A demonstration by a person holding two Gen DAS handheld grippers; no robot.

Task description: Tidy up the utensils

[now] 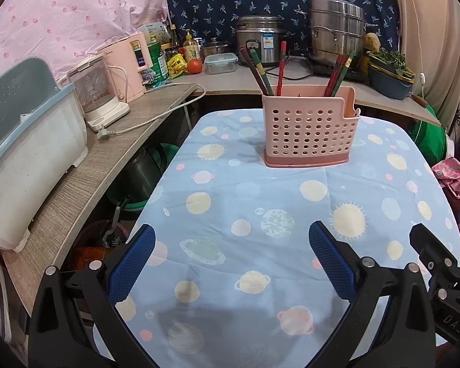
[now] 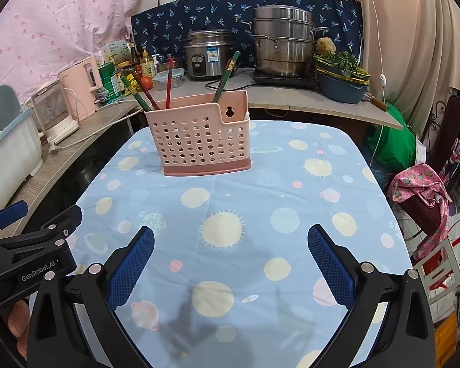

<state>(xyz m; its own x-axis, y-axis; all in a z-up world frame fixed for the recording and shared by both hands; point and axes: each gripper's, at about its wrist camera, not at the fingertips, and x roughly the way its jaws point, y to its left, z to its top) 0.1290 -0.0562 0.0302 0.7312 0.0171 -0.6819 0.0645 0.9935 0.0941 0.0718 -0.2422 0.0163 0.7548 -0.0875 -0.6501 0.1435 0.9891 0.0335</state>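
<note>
Mostly desk: blue planet-and-sun print cloth fills the lower and middle of both views. Rear counter runs across upper frame, side shelf down the left.

Steamer pot stack upper right of centre, rice cooker just left of it with a blue-white label, too small to read. White dish rack far left, clear kettle and pink appliance beside it. Green tin and yellow packet carry print, not legible.

Pink perforated utensil holder stands upright on the desk's far end, centre-right in the left view, centre-left in the right view. Red and green chopsticks lean out of it in two clusters.

Left tongs bottom of frame, blue pads spread wide, nothing between them. Right tongs likewise released, pads wide apart over bare cloth.

View differences: right view shows the keyhole slot in the holder's raised corner, the left tongs' body lower left reading "GenRobot.AI", and a pink cloth bundle at right. Left view shows the right tongs' body lower right with partial "DAS".
</note>
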